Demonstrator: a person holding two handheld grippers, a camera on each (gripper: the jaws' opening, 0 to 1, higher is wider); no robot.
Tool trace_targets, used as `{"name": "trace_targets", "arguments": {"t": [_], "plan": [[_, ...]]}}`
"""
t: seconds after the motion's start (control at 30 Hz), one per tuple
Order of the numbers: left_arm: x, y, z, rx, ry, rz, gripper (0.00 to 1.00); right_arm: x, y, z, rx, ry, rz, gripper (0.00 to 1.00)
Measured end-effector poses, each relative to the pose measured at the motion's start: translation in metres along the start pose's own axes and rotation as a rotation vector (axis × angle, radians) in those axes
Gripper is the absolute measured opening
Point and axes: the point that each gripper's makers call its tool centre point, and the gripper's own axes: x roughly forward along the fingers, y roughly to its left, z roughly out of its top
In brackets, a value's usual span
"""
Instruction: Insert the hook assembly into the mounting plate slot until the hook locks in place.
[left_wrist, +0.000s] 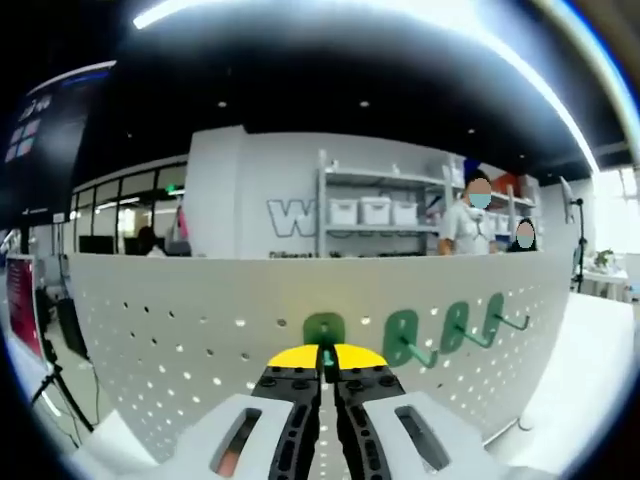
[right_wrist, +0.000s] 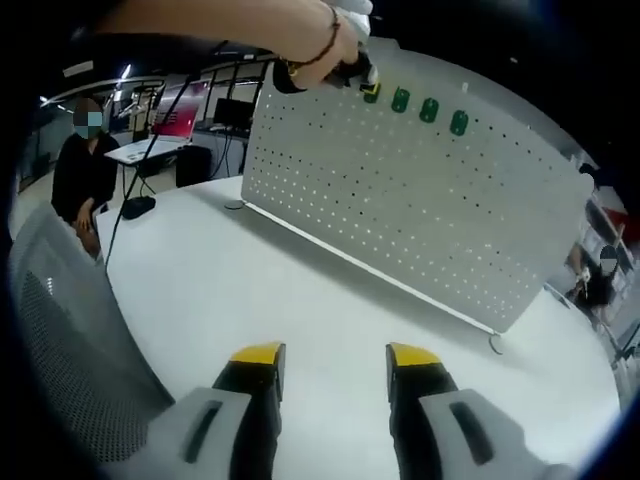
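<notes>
I am pressing the left gripper (left_wrist: 327, 372) fingers together on a green hook (left_wrist: 323, 330), pinching its flat plate against the pegboard (left_wrist: 180, 330). It looks light, stiff and slick, so I am gripping the plate, not the prong. My right gripper (right_wrist: 330, 362) is idling spread above the tabletop (right_wrist: 300, 300). Farther along, three hooks (left_wrist: 450, 328) are hanging seated.

The white desk (right_wrist: 300, 300) lies bare in front of the upright pegboard (right_wrist: 420, 200), leaving open room for the right gripper (right_wrist: 330, 365) to approach. Along the board's top row, green hooks (left_wrist: 450, 330) jut outward just beside the left gripper (left_wrist: 327, 357). A mesh chair back (right_wrist: 70, 330) crowds the desk's near left edge.
</notes>
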Motion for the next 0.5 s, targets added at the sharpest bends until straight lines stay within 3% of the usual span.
{"name": "trace_targets", "arguments": {"t": [0.13, 0.4, 0.5], "plan": [[-0.002, -0.005, 0.0, -0.013, 0.025, -0.054, 0.07, 0.001, -0.002, -0.002, -0.007, 0.013, -0.006, 0.4], [-0.022, 0.006, 0.015, 0.0, 0.018, -0.09, 0.28, 0.002, 0.0, -0.001, -0.021, 0.007, 0.005, 0.4], [-0.033, 0.012, 0.014, 0.015, 0.025, -0.109, 0.42, 0.001, -0.002, 0.001, -0.044, -0.003, -0.01, 0.43]]}}
